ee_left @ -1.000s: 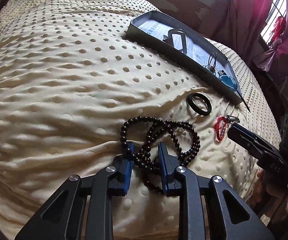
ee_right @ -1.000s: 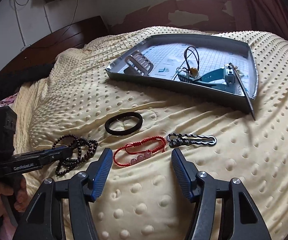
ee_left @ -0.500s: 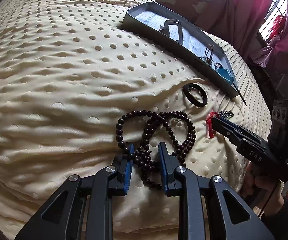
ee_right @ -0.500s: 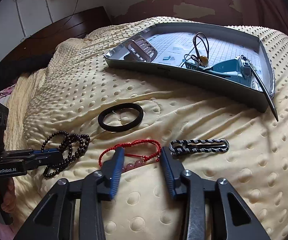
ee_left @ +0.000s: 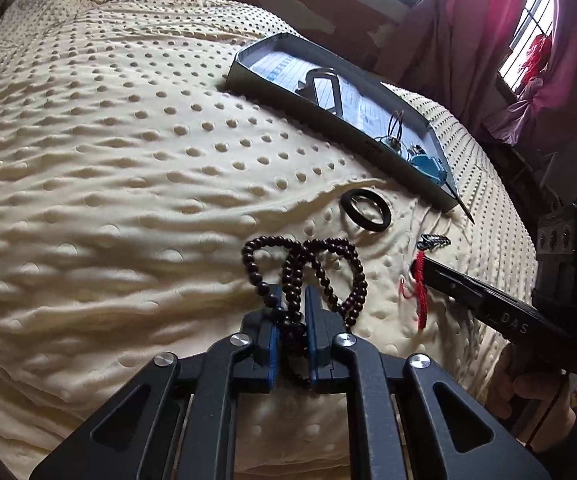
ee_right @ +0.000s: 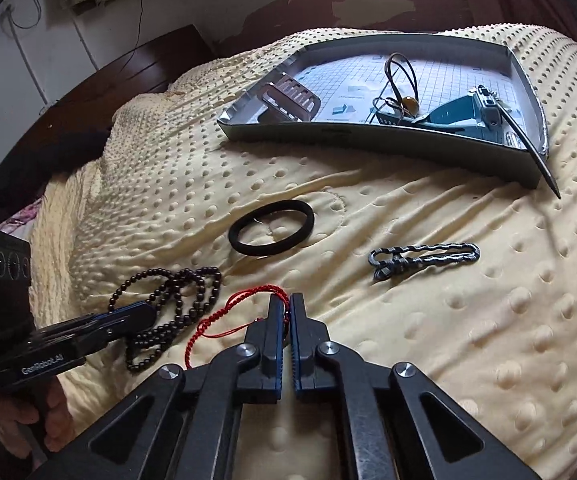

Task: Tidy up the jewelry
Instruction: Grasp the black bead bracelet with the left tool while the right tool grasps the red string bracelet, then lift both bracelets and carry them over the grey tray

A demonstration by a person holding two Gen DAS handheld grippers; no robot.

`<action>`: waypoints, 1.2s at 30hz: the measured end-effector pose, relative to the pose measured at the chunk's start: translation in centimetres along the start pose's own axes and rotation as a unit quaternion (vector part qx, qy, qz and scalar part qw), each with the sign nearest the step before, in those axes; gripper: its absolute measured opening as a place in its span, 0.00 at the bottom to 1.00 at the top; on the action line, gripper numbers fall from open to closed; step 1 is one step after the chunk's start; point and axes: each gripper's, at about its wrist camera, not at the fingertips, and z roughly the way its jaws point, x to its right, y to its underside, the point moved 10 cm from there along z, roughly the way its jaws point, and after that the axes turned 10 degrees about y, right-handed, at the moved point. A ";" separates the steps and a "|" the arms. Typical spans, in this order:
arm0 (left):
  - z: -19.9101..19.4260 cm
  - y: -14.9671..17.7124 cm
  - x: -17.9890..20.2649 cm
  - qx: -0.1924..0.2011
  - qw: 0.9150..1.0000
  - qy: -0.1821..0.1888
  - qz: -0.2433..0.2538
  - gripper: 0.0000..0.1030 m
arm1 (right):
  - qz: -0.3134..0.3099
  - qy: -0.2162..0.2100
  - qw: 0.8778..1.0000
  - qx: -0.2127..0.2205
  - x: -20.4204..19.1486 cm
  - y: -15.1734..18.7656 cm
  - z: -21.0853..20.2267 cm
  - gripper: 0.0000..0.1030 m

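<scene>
My left gripper (ee_left: 291,295) is shut on the dark bead necklace (ee_left: 308,258), whose loops lie on the cream dotted blanket (ee_left: 128,168). My right gripper (ee_right: 286,305) is shut on the red cord bracelet (ee_right: 224,316), which hangs from its tips a little above the blanket. In the left wrist view the red cord bracelet (ee_left: 420,280) dangles from the right gripper (ee_left: 418,266). In the right wrist view the bead necklace (ee_right: 176,300) sits under the left gripper (ee_right: 146,312). A grey tray (ee_right: 388,146) at the back holds several items.
A black ring bangle (ee_right: 271,228) and a twisted metal chain bracelet (ee_right: 424,258) lie on the blanket in front of the tray. In the tray are a brown buckle piece (ee_right: 290,98), a cord loop (ee_right: 400,76) and a teal item (ee_right: 456,114). A dark stick (ee_right: 528,148) overhangs its right corner.
Both grippers have closed: the left on the bead necklace, the right on the red cord bracelet. The right gripper has lifted the bracelet slightly off the blanket.
</scene>
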 end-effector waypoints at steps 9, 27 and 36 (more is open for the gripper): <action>-2.0 -1.2 0.0 0.038 0.999 0.002 -0.007 0.04 | 0.024 -0.003 0.999 0.038 0.3 -1.0 -2.6 0.03; -3.3 -2.8 6.0 0.021 0.996 0.034 0.080 0.04 | 0.058 0.024 0.993 0.101 3.1 -3.7 -6.5 0.03; -3.1 -7.8 9.7 0.009 0.995 0.023 0.102 0.04 | 0.096 0.042 0.984 0.145 6.2 -6.7 -8.0 0.03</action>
